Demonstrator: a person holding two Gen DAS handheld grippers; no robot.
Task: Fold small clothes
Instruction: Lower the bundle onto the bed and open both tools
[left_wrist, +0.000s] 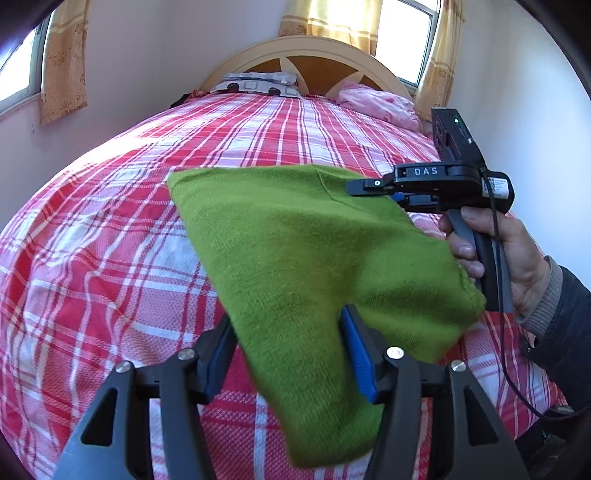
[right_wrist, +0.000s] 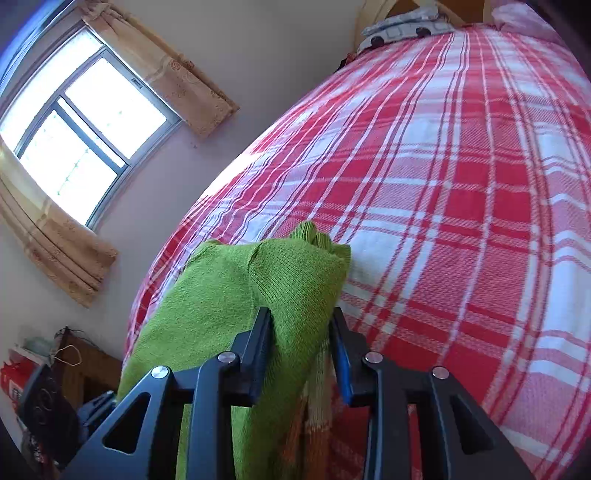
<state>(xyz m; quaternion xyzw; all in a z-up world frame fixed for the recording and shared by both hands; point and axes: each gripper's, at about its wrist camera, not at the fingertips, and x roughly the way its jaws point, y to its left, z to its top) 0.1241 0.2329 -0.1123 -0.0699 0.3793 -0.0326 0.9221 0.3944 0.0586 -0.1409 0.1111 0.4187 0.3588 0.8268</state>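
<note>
Left tongs (left_wrist: 290, 343) pinching green knit garment (left_wrist: 295, 240), right tongs (right_wrist: 301, 343) gripping its far edge

The green knit garment (left_wrist: 295, 258) hides where the left gripper (left_wrist: 288, 354) meets it; its lower end runs behind the fingers (left_wrist: 356, 354). At three o'clock, the frame edge cuts the sleeve (left_wrist: 561, 314). In the right wrist view, the garment's bottom (right_wrist: 221, 424) leaves frame at six o'clock.

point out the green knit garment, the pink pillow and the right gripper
green knit garment (left_wrist: 295, 236), left wrist view, middle of the fabric
pink pillow (left_wrist: 380, 103), left wrist view, its top
right gripper (right_wrist: 301, 332), right wrist view, between fingertips
</note>
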